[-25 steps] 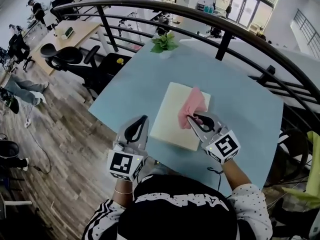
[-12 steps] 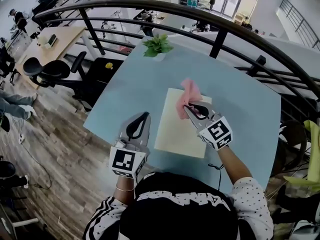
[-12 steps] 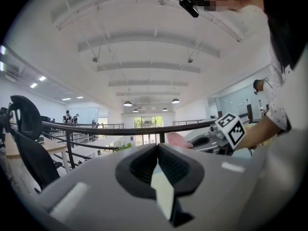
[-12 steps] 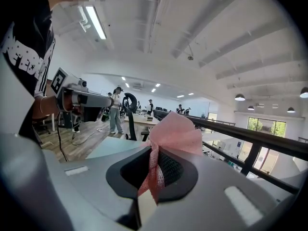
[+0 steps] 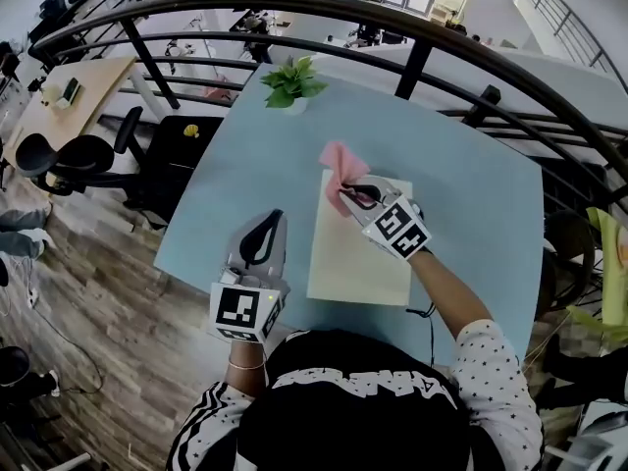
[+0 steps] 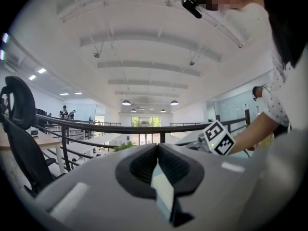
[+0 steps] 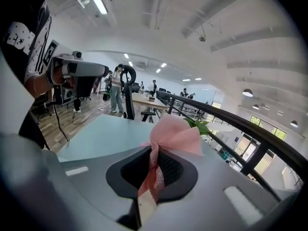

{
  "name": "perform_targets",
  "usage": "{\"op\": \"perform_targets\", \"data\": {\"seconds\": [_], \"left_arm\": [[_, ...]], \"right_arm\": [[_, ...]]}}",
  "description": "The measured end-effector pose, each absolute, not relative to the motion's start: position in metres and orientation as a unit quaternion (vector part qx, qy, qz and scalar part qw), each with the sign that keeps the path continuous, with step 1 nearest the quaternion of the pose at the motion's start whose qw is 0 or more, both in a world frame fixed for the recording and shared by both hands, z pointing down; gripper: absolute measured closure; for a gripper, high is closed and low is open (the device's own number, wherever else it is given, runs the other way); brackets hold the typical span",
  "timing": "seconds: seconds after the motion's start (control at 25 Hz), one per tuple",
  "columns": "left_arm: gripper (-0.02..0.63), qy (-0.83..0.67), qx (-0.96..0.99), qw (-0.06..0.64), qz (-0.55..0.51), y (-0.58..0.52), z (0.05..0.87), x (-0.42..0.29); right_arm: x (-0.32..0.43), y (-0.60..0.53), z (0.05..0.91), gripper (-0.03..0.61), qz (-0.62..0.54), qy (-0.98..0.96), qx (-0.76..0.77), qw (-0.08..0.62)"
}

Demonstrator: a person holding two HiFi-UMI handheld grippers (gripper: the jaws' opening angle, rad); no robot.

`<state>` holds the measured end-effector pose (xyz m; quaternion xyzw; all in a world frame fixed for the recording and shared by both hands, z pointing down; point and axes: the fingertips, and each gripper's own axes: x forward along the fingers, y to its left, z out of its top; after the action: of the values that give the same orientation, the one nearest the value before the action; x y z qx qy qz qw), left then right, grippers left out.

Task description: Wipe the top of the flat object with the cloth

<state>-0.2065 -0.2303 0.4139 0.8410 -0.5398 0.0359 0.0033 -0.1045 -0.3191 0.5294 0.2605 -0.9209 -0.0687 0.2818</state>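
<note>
Cloth (image 5: 343,163), pink and bunched, is seen from the head view at the far left corner of the flat object (image 5: 358,253), spilling past that corner onto the pale blue bench (image 5: 245,145). The cream flat object is laid flat on the bench, and the right claw (image 5: 345,192) is held over its far end, closed on the cloth. The left claw (image 5: 276,216) is held to the left of the flat object, apart from it, above the bench. A potted plant (image 5: 293,84) is seen well beyond the flat object at the bench's far edge, with a dark curved railing (image 5: 422,37) behind it.

In the left gripper view, the left claw (image 6: 157,149) is shown with its jaws pressed together and nothing between them. The right claw (image 6: 217,137), marked by its square-patterned cube, is visible beyond it to the right, and the railing (image 6: 96,127) is seen crossing the background.

In the right gripper view, the right claw (image 7: 152,152) is shown clamped on the cloth (image 7: 175,136), a netted strand of which is pinched between the jaws while the rest is fanned out past the tips. The bench (image 7: 101,134) is spread out beyond, the left claw (image 7: 79,71) is held up at the upper left, and the potted plant (image 7: 199,125) is glimpsed behind the cloth.
</note>
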Motion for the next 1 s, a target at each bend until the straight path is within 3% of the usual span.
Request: {"op": "perform_targets", "data": {"seconds": [0.44,0.72,1.0], "left_arm": [[0.614,-0.545,0.837,0.023,0.033,-0.251,0.428,-0.221],[0.614,-0.548,0.835,0.034,0.041,-0.261,0.438,-0.223],[0.614,-0.545,0.837,0.033,0.043,-0.266,0.441,-0.220]], "right_arm": [[-0.113,-0.366,0.589,0.551,-0.084,-0.883,0.229,0.401],[-0.113,-0.376,0.623,0.551,-0.079,-0.868,0.212,0.442],[-0.114,-0.370,0.629,0.554,-0.074,-0.871,0.205,0.440]]}}
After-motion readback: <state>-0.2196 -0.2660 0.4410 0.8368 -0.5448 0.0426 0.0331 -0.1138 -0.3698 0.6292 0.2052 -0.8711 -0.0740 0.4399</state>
